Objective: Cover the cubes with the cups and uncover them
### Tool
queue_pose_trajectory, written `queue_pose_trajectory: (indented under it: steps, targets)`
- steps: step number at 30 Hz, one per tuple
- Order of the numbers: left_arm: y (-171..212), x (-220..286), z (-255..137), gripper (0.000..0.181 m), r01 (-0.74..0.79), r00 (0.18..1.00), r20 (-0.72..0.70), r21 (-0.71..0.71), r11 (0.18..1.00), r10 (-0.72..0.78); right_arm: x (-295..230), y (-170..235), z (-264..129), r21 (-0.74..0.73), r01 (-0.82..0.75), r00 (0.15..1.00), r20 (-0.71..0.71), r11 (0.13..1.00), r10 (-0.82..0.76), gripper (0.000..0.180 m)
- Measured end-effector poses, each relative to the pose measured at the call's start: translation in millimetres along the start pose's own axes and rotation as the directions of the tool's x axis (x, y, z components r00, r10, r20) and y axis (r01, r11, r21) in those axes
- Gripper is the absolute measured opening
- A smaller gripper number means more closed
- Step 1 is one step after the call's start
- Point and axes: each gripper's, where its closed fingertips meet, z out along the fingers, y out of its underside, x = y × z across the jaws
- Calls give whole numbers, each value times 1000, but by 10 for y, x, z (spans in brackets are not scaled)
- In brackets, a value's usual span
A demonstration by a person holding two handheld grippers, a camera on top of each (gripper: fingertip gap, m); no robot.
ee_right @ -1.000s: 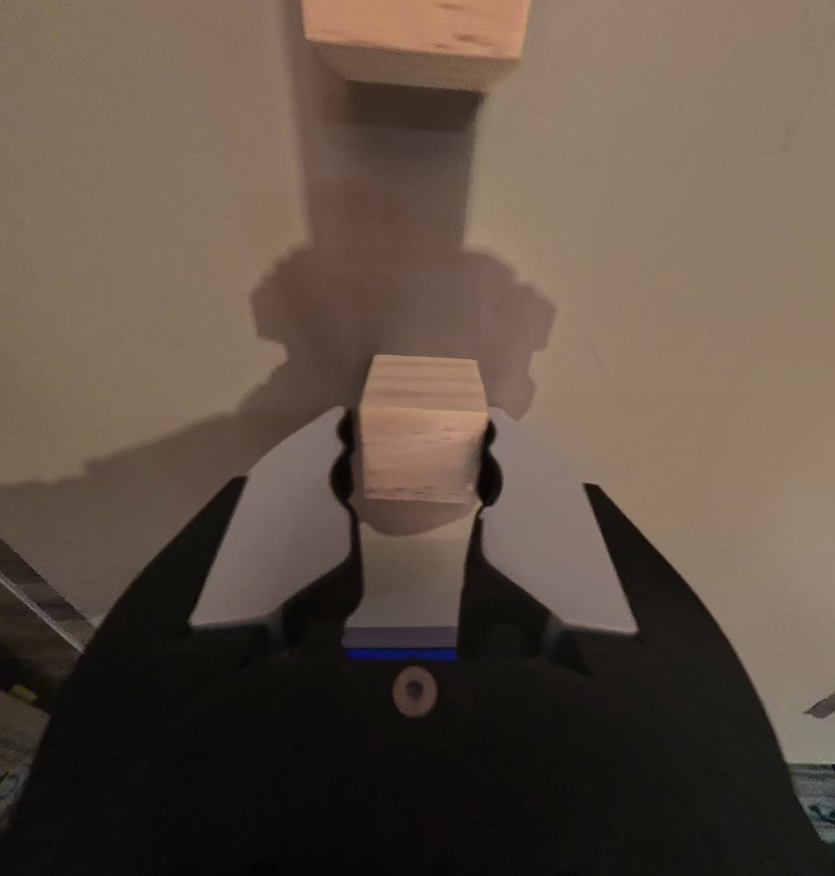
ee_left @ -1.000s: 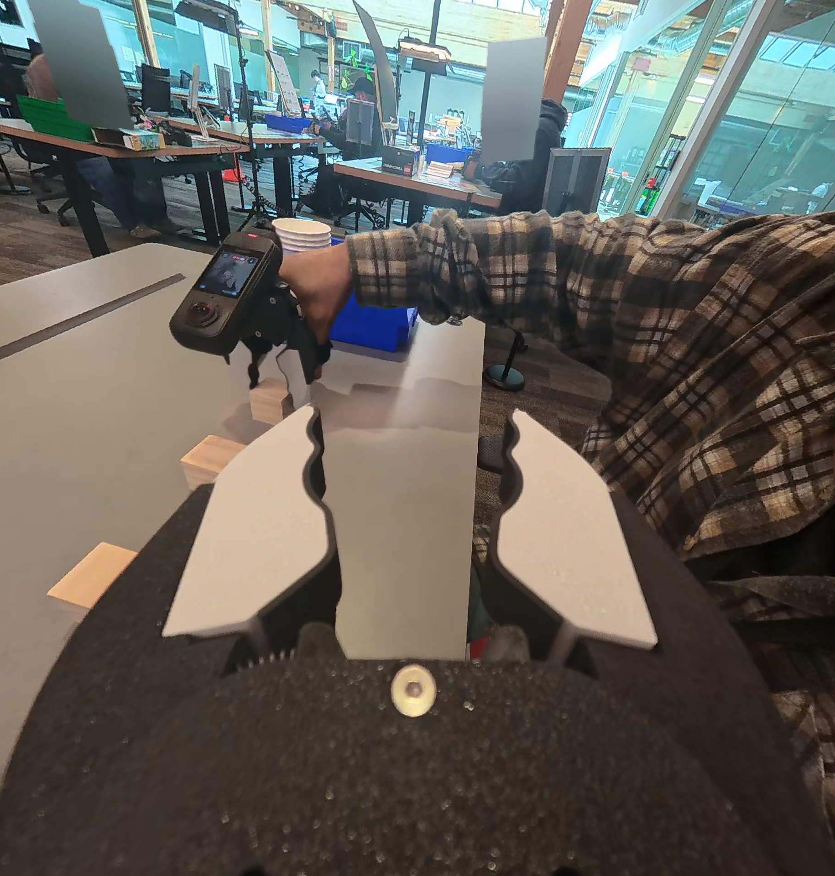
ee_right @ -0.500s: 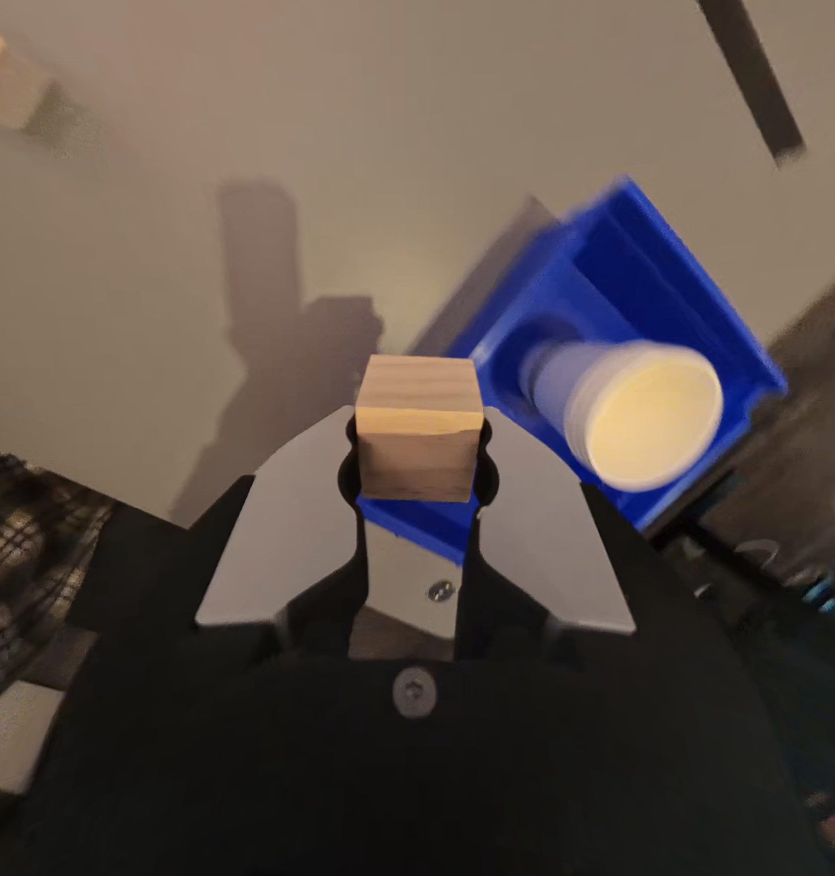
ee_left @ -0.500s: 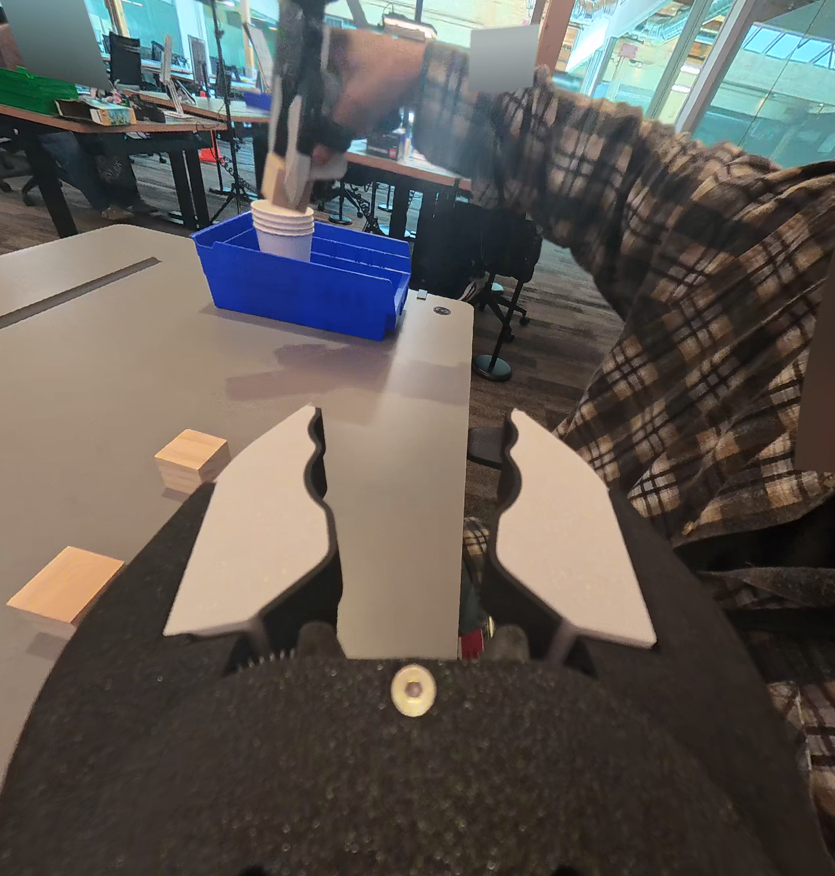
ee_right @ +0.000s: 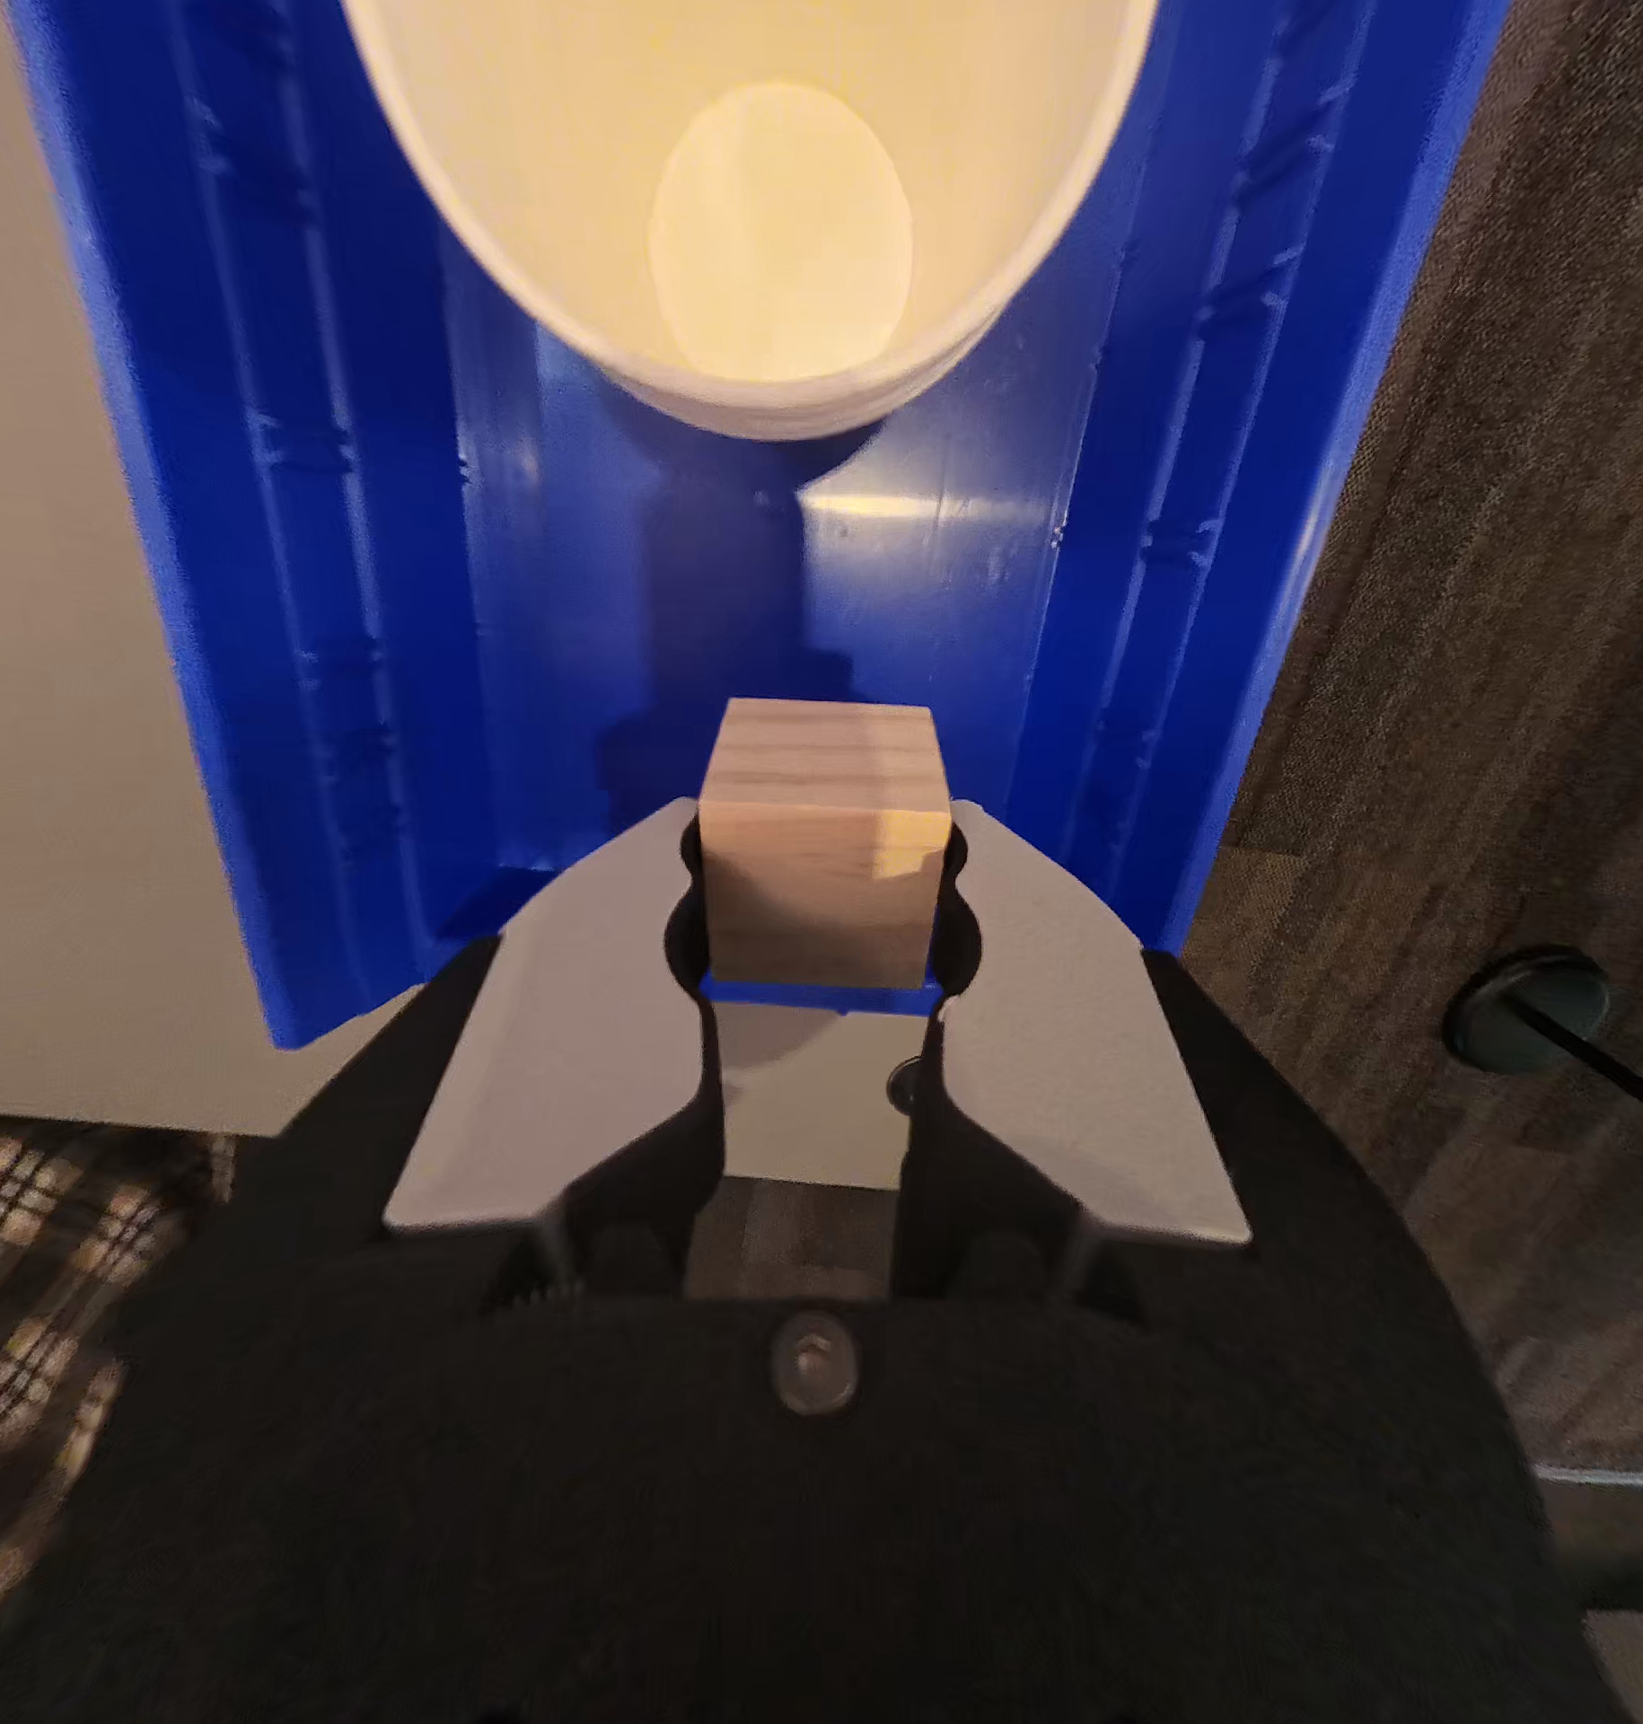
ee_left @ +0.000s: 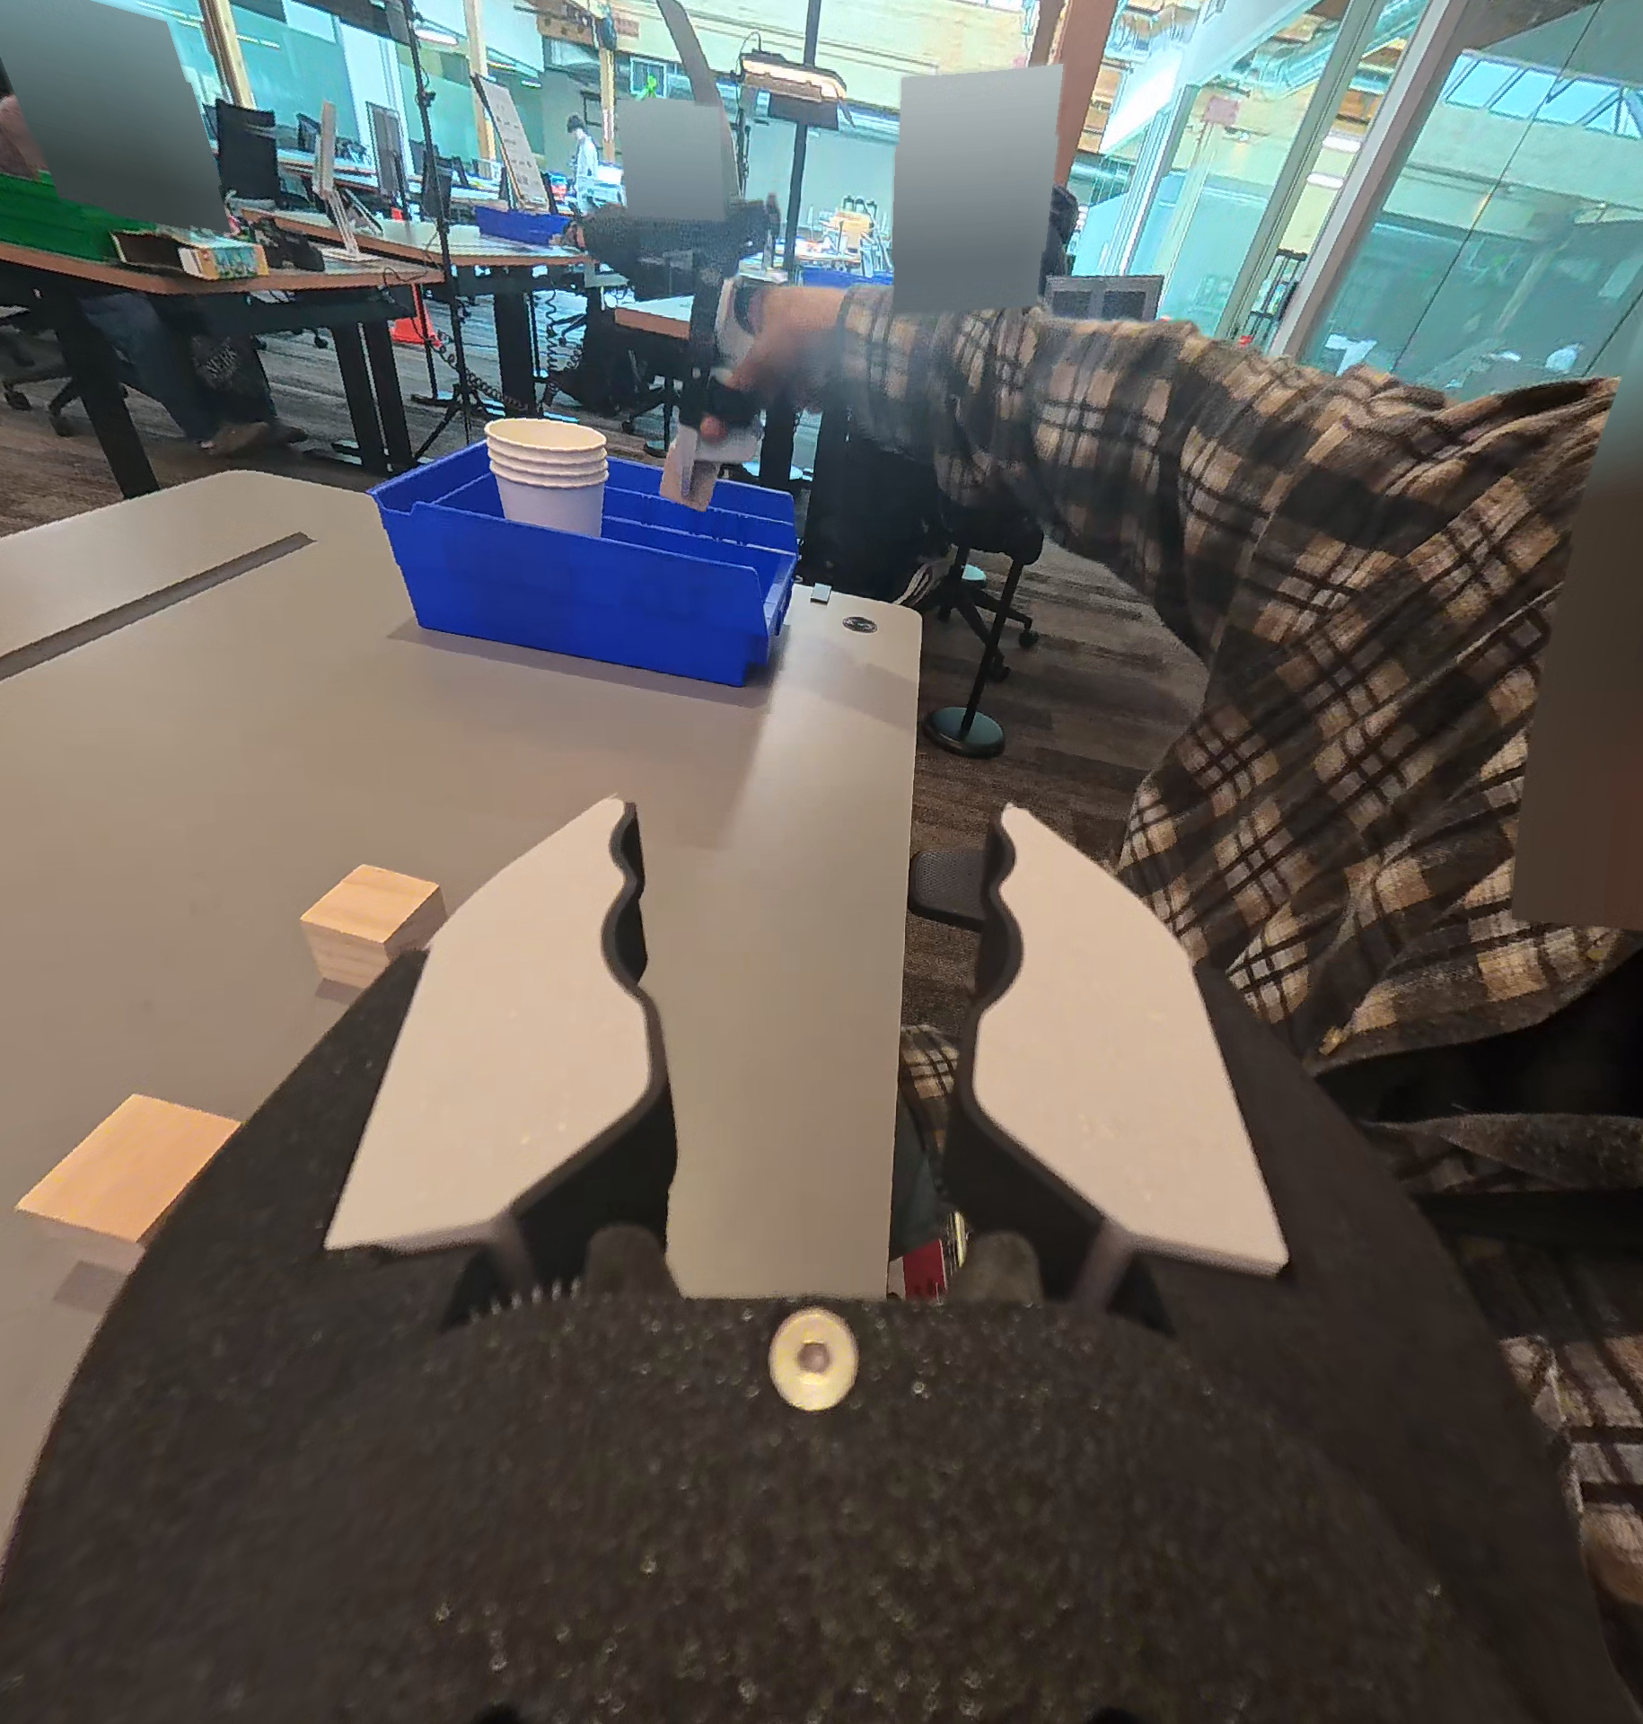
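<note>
My right gripper is shut on a wooden cube and holds it over the near end of the blue bin, just in front of a stack of white paper cups. In the left wrist view the right gripper hangs over the bin, to the right of the cup stack. My left gripper is open and empty above the grey table. Two wooden cubes lie on the table to its left.
The table's right edge runs past my left gripper, with carpet floor and a chair base beyond. A person's plaid sleeve reaches across on the right. Other desks and people stand in the background.
My right gripper lifted a cube off the table and carried it to the blue bin, now lower beside the cup stack. My left gripper stayed open, shifting slightly.
</note>
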Motion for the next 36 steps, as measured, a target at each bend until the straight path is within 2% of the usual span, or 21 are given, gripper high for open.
queue_pose_trajectory:
  steps: [13, 27, 28, 29, 32, 36]
  targets:
    - [64, -42, 30, 68, 15, 1000, -6, -19, 1000, -15, 93, 144, 628, -124, 45, 998, -43, 991, -51, 45]
    - [127, -60, 92, 67, 25, 1000, -9, -43, 999, -25, 235, 153, 968, -125, 1, 998, -55, 992, -8, 49]
    - [127, -58, 94, 67, 25, 1000, -11, -45, 999, -25, 260, 151, 956, -120, -2, 997, -73, 993, -6, 65]
    - [124, -55, 95, 67, 24, 1000, -11, -44, 999, -25, 281, 155, 921, -121, -2, 996, -87, 993, -9, 74]
    - [111, -44, 95, 67, 22, 1000, -15, -42, 999, -22, 266, 159, 681, -100, 7, 996, -92, 995, -16, 90]
    - [108, -22, 96, 67, 18, 1000, -19, -42, 999, -19, 83, 214, 115, -85, 59, 996, -65, 995, -65, 97]
